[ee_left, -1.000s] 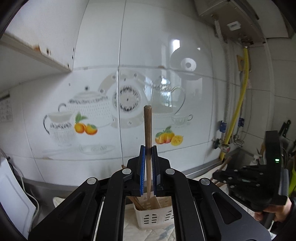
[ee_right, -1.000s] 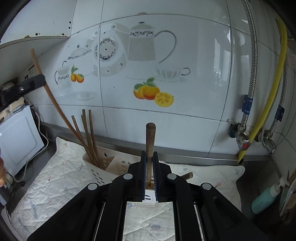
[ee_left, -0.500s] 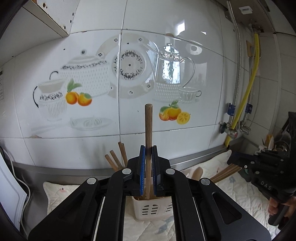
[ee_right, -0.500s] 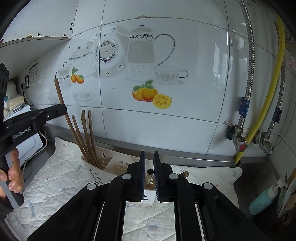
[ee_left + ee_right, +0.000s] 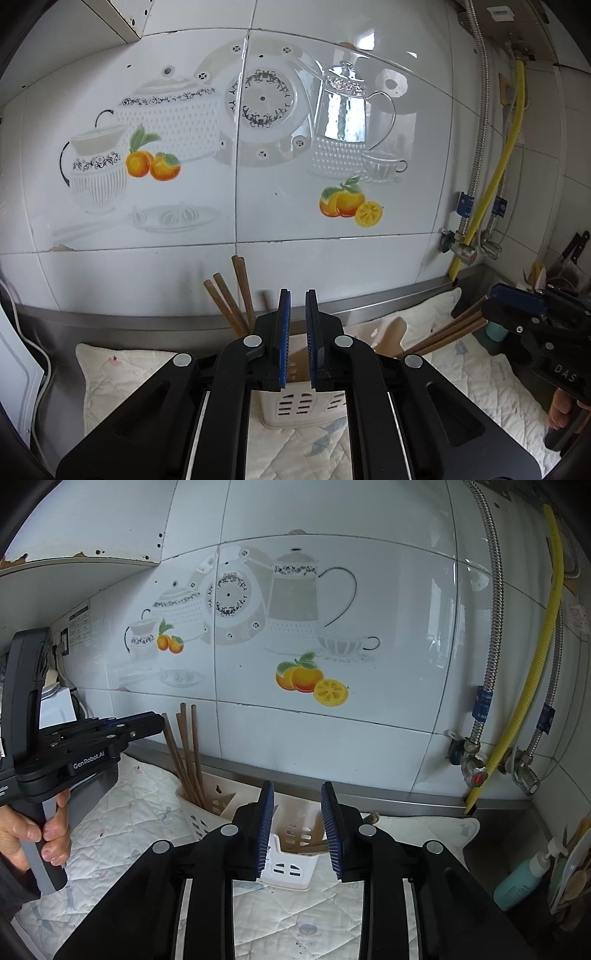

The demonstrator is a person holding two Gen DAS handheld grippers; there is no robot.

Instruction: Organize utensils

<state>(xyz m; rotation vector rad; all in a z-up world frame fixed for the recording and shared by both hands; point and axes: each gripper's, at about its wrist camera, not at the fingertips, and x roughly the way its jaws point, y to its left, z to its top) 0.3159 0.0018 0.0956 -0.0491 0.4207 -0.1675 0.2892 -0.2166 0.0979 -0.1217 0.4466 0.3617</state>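
Observation:
A cream plastic utensil caddy (image 5: 295, 402) (image 5: 291, 853) stands on the quilted cloth against the tiled wall. Several brown chopsticks (image 5: 229, 299) (image 5: 188, 753) stand upright in its left compartment. More chopsticks (image 5: 443, 332) lean out to the right from its other end. My left gripper (image 5: 297, 299) hangs just above the caddy; its jaws are opening, a narrow gap with nothing in it. My right gripper (image 5: 297, 794) is over the caddy's right compartment, its jaws opening wider and also empty. Each gripper shows in the other's view: right gripper (image 5: 517, 306), left gripper (image 5: 147, 723).
A quilted cloth (image 5: 122, 812) covers the counter below a steel ledge. A teal pump bottle (image 5: 521, 882) and a utensil rack stand at the right. Yellow hose (image 5: 532, 686) and valves run down the right wall. A white appliance (image 5: 14, 365) sits at the left.
Both grippers let go of the wooden chopsticks they held upright; the sticks dropped into the caddy. The left gripper sank toward the caddy. The right jaws spread wider.

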